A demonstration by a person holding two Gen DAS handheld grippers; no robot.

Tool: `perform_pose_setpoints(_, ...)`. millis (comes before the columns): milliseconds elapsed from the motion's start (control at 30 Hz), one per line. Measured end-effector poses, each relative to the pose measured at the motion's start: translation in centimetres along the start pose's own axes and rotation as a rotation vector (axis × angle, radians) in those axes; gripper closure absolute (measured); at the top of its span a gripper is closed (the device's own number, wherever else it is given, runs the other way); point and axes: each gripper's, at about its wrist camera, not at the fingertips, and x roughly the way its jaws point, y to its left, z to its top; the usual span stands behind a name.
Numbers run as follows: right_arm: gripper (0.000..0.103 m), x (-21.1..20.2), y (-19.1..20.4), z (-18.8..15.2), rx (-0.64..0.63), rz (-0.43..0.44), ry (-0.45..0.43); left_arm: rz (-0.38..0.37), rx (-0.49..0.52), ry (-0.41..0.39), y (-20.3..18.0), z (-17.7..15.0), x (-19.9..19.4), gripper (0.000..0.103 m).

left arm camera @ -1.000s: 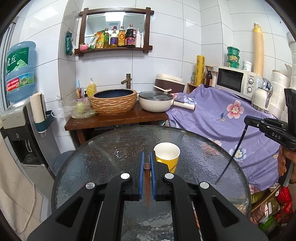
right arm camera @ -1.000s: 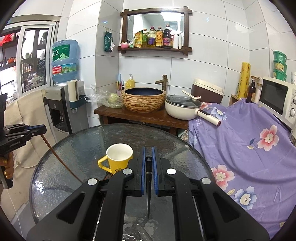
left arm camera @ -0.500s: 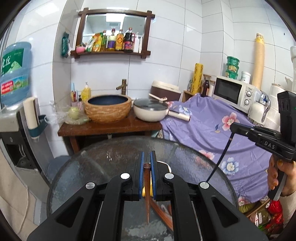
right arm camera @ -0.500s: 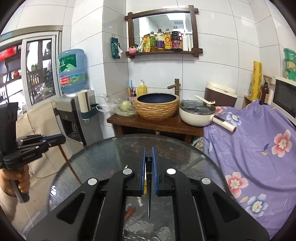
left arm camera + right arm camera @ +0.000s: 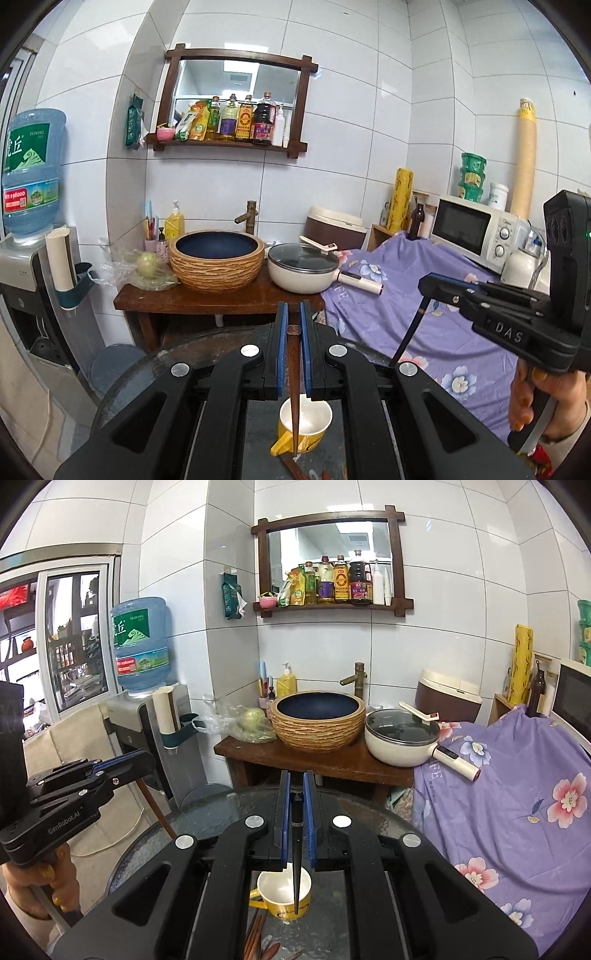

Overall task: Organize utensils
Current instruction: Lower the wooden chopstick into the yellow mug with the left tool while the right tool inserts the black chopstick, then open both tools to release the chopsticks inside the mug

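My left gripper (image 5: 294,325) is shut on a brown chopstick (image 5: 294,391) that hangs point down over a yellow mug (image 5: 305,424) with a white inside. My right gripper (image 5: 297,797) is shut on a black chopstick (image 5: 296,856), point down over the same mug (image 5: 283,895). Both grippers are held well above the round glass table (image 5: 369,897). The right gripper also shows in the left wrist view (image 5: 432,284), and the left gripper shows in the right wrist view (image 5: 142,760). More brown utensils (image 5: 256,936) lie on the glass beside the mug.
Behind the table stands a wooden stand (image 5: 207,299) with a woven basin (image 5: 217,258) and a lidded pan (image 5: 303,267). A purple flowered cloth (image 5: 417,314) covers the right side, with a microwave (image 5: 469,230). A water dispenser (image 5: 29,258) stands left.
Both grippers have risen and drawn back with their chopsticks. The mug, before ahead of the fingers, now lies low between them, under the chopstick tips.
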Motion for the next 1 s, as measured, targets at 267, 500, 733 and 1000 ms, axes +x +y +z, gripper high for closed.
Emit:
perform_pose_setpoints(267,0.095,3.2,-0.4,0.7,0.033,0.001,0.017,-0.006,-0.069,-0.009,1.0,0.7,3.3,0.096)
perform_pose_setpoints(500,0.095,5.5,-0.8,0.3,0.038,-0.012,0.033,0.011,-0.086,-0.004,1.4,0.2,5.6,0.096)
perform_pose_setpoints(733,0.095,7.8,-1.0,-1.6,0.035,-0.012,0.075,0.020,-0.084,0.037,1.5,-1.4,7.7,0.096)
perform_pose_setpoints(1000,0.095,9.5,-1.8,-3.8,0.053,-0.015,0.111,0.025,-0.088,0.080,1.9,-3.3,9.2,0.096)
